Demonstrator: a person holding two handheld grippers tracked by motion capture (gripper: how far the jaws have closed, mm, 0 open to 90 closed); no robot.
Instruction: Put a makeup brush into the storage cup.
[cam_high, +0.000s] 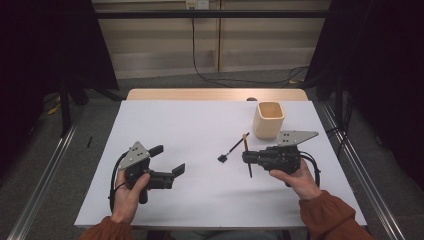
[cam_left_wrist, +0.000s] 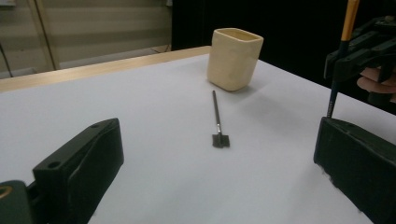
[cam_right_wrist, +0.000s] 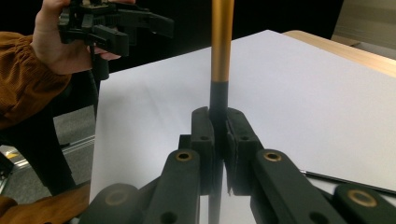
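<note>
At right of surface: right gripper clamped on brush, long axis toward cup just beyond; left gripper wide, empty, well apart from second brush

cup: matt cream, looks like ceramic
brush: glossy orange handle, clamped in the right tongs
tabletop: smooth matt white, wood edge

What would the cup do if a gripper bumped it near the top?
The cup looks tall with a squarish base standing flat on the table, so it would probably slide or wobble before it tips. It seems empty, so likely light and easy to shove. It looks like ceramic, so a fall might chip it.
</note>
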